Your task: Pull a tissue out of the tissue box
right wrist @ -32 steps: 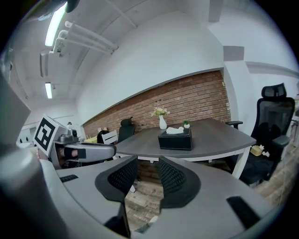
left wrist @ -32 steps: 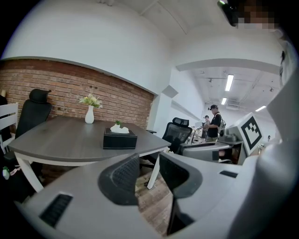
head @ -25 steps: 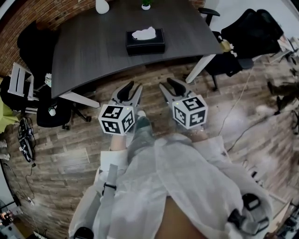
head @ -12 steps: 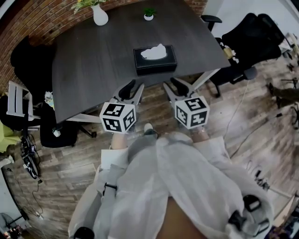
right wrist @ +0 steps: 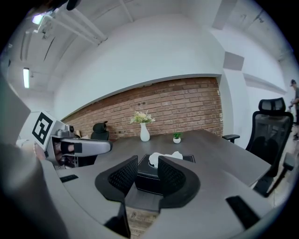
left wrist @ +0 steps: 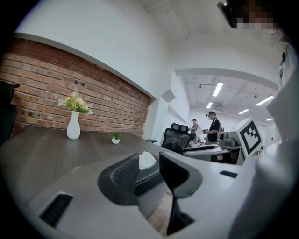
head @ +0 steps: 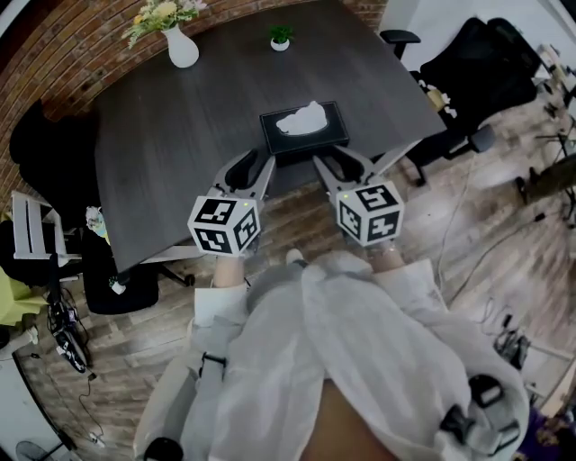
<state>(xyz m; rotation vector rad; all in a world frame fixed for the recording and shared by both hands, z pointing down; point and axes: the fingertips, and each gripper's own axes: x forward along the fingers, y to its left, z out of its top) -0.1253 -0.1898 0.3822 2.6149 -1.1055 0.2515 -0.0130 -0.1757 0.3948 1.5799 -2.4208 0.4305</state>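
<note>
- One black tissue box [head: 304, 133] on the worktop [head: 180, 135], one white tissue [head: 301, 118] protruding.
- Two grippers, left gripper [head: 251, 162] and right gripper [head: 339, 160]: jaws apart, near the box.
- One flower vase [head: 180, 49]; one potted plant [head: 280, 38].

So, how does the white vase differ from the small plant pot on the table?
The white vase is tall and slim; the small plant pot is short and squat. The vase holds pale flowers, the pot a tiny green plant. The vase stands near the far left corner, the pot further right along the far edge. Both are white, upright, and beyond the tissue box on the dark table.
</note>
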